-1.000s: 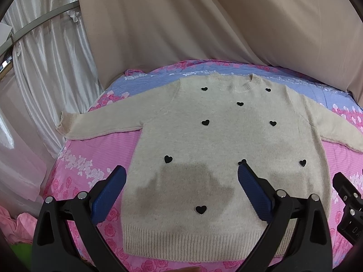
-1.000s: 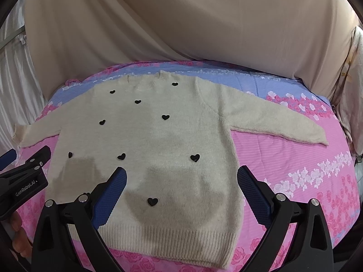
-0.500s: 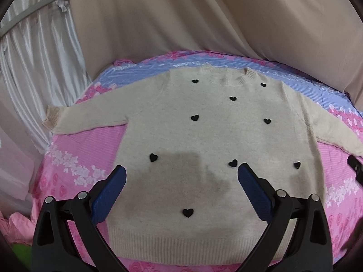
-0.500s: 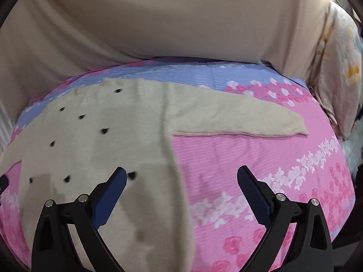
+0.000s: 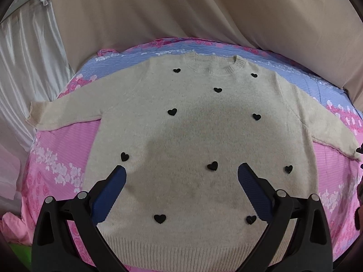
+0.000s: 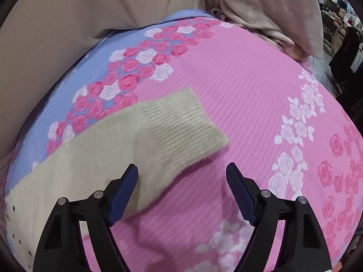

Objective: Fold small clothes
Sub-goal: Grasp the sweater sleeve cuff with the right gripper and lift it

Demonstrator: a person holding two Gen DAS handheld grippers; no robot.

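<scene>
- The right gripper (image 6: 182,188) has swung from above the sweater's body out to the end of one sleeve (image 6: 127,145); a second ago its view took in the whole garment, now mostly the ribbed cuff (image 6: 185,124) and pink sheet.
- Its jaws have just been closing but remain spread, nothing pinched; the left blue pad (image 6: 123,195) overlaps the sleeve's lower edge, and contact cannot be told.
- The left gripper (image 5: 181,192) has come lower and closer over the sweater (image 5: 204,136); more black hearts (image 5: 212,165) now sit between its fingers.
- Its fingers are spread wide above the lower body, holding nothing.
- The sweater lies flat, front up, in the middle of the bed (image 5: 56,158), collar (image 5: 215,65) toward the far edge by the beige drape (image 5: 181,11), hem (image 5: 181,251) toward the near edge; both sleeves stretch out sideways toward the bed's side edges.
- In the right wrist view the sleeve runs diagonally, cuff pointing up and right.
- No containers show.
</scene>
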